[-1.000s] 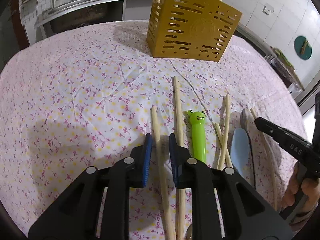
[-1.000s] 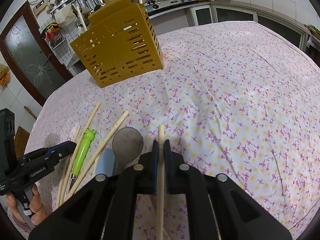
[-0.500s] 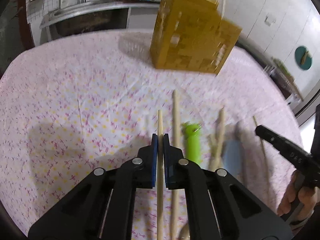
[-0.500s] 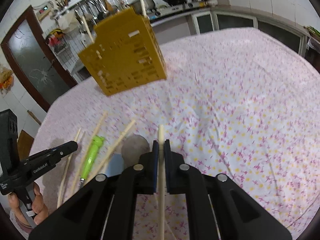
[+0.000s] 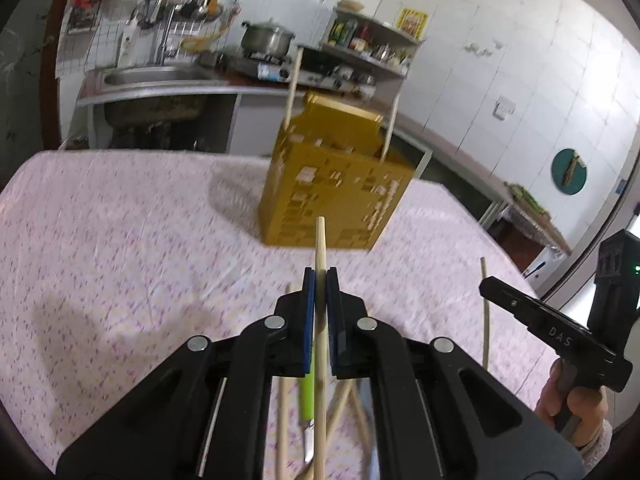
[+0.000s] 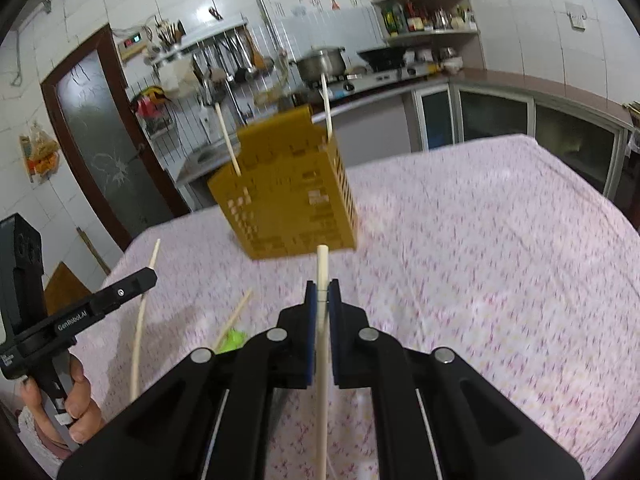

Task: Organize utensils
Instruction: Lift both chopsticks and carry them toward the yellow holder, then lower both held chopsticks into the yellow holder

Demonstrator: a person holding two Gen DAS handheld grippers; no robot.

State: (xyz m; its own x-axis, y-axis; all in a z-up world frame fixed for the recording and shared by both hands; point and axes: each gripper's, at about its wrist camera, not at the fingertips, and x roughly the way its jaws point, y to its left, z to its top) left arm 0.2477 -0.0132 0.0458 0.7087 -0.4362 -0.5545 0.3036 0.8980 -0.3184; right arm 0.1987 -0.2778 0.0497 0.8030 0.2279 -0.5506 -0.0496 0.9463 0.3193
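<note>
My left gripper (image 5: 319, 276) is shut on a wooden chopstick (image 5: 320, 240) and holds it above the table, pointing at the yellow slotted utensil holder (image 5: 332, 196). My right gripper (image 6: 321, 288) is shut on another wooden chopstick (image 6: 322, 264), also lifted and aimed at the holder (image 6: 288, 196). Two chopsticks (image 6: 226, 140) stand in the holder. Below the left gripper lie more chopsticks (image 5: 340, 404) and a green frog-handled utensil (image 5: 307, 396). The frog utensil also shows in the right wrist view (image 6: 232, 338).
The table wears a pink floral cloth (image 5: 120, 232). The right gripper's body (image 5: 560, 332) shows at the right in the left wrist view; the left gripper's body (image 6: 80, 312) shows at the left in the right wrist view. Kitchen counter and sink (image 5: 152, 80) stand behind.
My left gripper closed on a chopstick and lifted it. Both grippers rose from the table and tilted up, each carrying its chopstick towards the yellow holder.
</note>
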